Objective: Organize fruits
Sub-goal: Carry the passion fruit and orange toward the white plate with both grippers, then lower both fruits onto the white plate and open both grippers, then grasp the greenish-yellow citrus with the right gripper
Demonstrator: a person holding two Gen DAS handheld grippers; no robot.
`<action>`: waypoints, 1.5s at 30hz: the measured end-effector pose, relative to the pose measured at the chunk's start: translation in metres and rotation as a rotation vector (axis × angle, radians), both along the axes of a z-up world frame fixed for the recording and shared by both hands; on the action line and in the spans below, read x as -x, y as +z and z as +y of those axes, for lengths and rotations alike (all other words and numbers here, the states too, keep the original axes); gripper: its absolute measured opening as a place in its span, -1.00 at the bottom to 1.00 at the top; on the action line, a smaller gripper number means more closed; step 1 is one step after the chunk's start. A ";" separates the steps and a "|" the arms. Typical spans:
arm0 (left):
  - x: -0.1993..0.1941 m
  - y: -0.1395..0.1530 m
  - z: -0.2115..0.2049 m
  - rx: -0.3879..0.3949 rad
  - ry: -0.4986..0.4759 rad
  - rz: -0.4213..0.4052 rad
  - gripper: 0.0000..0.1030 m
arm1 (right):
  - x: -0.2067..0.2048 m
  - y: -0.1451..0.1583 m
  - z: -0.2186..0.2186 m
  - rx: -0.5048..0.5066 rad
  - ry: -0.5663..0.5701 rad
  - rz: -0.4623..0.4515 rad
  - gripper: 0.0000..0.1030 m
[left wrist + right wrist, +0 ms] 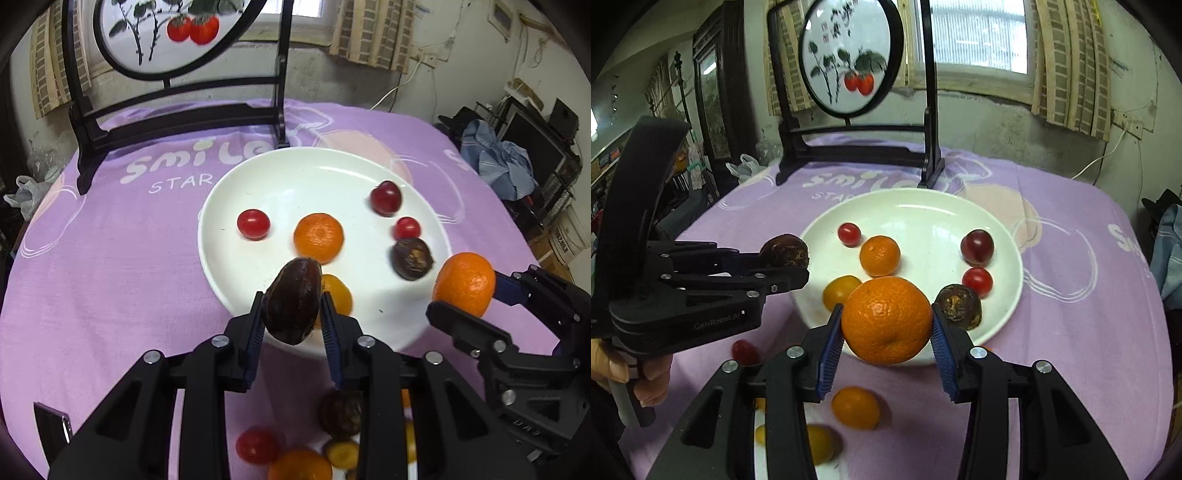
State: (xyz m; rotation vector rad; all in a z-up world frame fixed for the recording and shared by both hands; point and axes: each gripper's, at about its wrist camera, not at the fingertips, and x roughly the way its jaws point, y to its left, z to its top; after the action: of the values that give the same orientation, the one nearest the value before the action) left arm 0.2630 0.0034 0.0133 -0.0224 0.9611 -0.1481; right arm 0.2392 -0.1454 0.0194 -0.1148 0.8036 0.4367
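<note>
Fruits ride in both grippers: my left gripper (291,306) clamps a dark brown fruit (292,301), my right gripper (886,332) an orange (886,319), both over the white plate's (923,206) six-o'clock rim. Next, I'd lower and release.

- My left gripper (291,306) grips a dark brown wrinkled fruit (293,301), lifted at the near rim of the white plate (295,166)
- My right gripper (886,325) clamps a large orange (886,319) above the plate's near edge
- On the plate lie a small orange (318,237), two cherry tomatoes (253,224), a dark red plum (386,197), a brown fruit (412,258) and a yellow one (338,293)
</note>
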 end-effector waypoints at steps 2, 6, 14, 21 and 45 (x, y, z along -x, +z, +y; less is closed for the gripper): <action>-0.010 -0.007 0.000 -0.009 0.010 0.010 -0.44 | -0.014 -0.011 0.004 0.007 -0.007 0.026 -0.11; -0.033 -0.019 -0.006 -0.042 0.014 0.036 -0.43 | -0.036 -0.027 0.005 0.003 -0.039 0.058 -0.07; -0.018 0.003 0.003 -0.013 0.075 -0.044 0.31 | -0.021 -0.015 -0.007 -0.062 -0.055 0.019 0.05; 0.016 0.019 0.014 0.021 0.110 -0.044 0.41 | 0.015 -0.007 -0.022 -0.066 -0.060 0.004 0.17; 0.137 -0.013 0.037 -0.033 0.144 -0.061 0.64 | 0.122 -0.031 -0.007 -0.007 -0.021 0.063 0.17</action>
State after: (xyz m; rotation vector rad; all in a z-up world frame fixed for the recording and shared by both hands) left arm 0.1264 0.0405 0.0004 -0.0562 0.8975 0.0000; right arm 0.1174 -0.1525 -0.0119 -0.0862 0.8645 0.4247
